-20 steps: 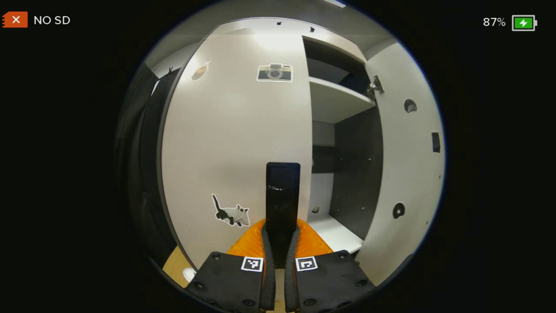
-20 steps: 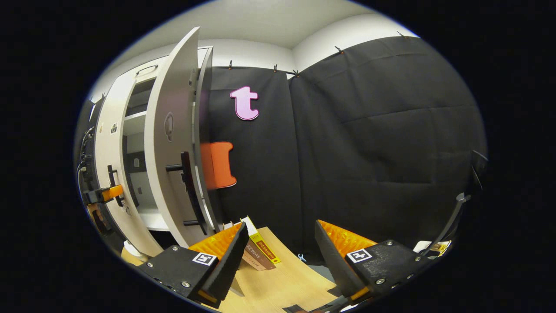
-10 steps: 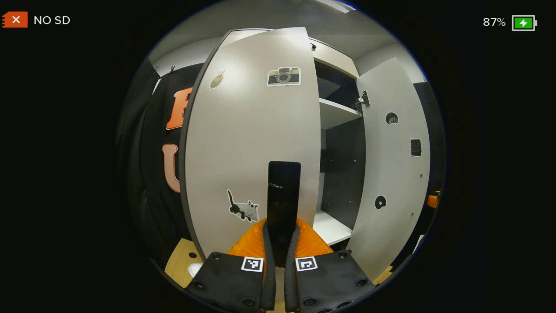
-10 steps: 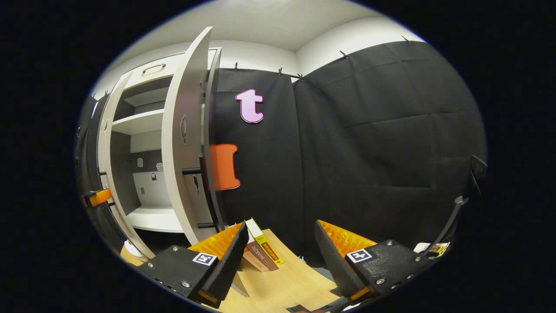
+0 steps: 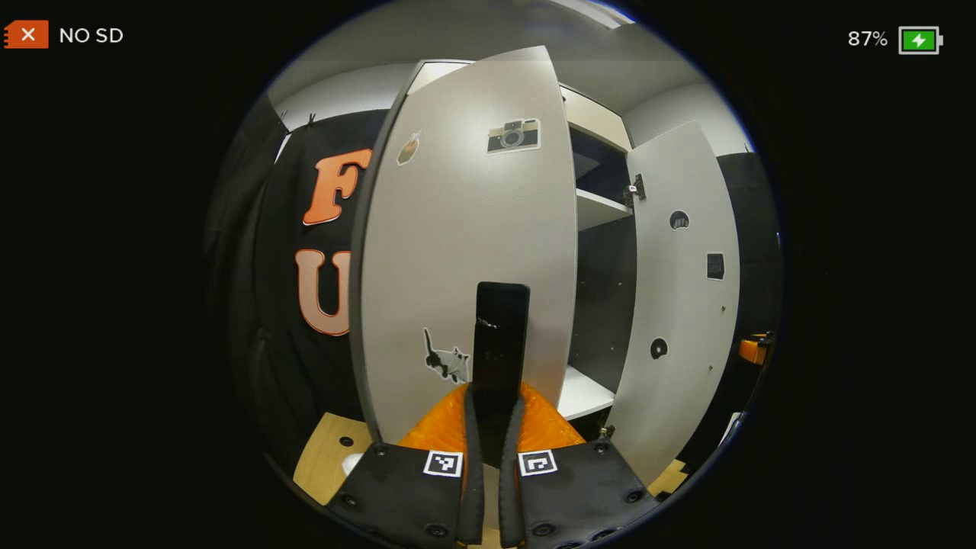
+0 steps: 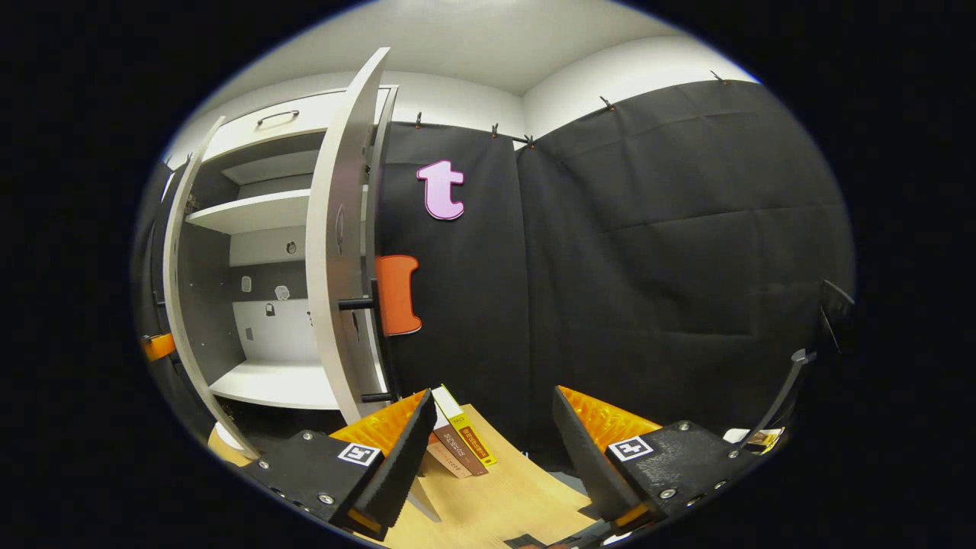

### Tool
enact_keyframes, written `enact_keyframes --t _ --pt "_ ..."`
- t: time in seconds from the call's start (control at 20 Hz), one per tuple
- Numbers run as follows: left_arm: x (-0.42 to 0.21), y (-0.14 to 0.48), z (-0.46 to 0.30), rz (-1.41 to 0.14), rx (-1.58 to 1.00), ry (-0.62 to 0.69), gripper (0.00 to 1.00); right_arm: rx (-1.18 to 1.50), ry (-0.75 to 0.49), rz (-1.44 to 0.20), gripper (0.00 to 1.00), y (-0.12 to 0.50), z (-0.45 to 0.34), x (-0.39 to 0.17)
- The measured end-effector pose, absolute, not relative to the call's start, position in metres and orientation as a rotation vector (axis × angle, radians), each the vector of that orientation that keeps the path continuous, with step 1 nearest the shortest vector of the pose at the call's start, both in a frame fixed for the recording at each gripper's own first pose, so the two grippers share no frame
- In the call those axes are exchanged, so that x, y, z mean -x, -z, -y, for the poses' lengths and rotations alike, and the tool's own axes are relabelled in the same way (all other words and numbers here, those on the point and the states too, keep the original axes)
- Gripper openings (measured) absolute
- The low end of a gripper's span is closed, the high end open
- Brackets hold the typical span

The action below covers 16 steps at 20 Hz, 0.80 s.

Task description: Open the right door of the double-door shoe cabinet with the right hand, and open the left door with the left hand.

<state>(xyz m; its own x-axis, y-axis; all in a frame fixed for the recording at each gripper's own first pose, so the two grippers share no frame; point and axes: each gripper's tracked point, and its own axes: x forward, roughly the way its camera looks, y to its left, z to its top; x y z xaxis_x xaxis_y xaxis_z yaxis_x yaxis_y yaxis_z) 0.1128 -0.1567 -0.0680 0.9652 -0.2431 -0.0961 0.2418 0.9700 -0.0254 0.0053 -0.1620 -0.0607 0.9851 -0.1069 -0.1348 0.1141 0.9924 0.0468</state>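
Observation:
The pale left door, with camera and cat stickers, stands swung partly out. Its black upright handle runs between my left gripper's fingers; the left gripper is shut on it. The right door hangs wide open, its inner face showing. In the right gripper view the right door is seen edge-on with its black handle, and the left door stands out at the far left. My right gripper is open, holds nothing, and is well away from that handle.
White shelves and a dark back panel show inside the cabinet. Books lean on a wooden tabletop just below the right gripper. Black cloth walls surround the booth. A bit of the left gripper peeks past the left door.
The left door has swung farther out with my left gripper still on its handle, showing more of the inside. The right gripper stays open and has barely shifted.

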Motion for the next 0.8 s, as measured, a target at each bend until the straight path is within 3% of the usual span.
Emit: enact_keyframes --t 0.45,0.8 --pt "-0.091 0.070 0.136 -0.094 -0.021 0.169 0.10 -0.054 0.107 -0.134 0.93 0.060 0.146 0.000" --pt "-0.075 0.071 0.120 -0.087 -0.048 0.091 0.02 -0.058 0.120 -0.132 0.93 0.058 0.140 0.008"
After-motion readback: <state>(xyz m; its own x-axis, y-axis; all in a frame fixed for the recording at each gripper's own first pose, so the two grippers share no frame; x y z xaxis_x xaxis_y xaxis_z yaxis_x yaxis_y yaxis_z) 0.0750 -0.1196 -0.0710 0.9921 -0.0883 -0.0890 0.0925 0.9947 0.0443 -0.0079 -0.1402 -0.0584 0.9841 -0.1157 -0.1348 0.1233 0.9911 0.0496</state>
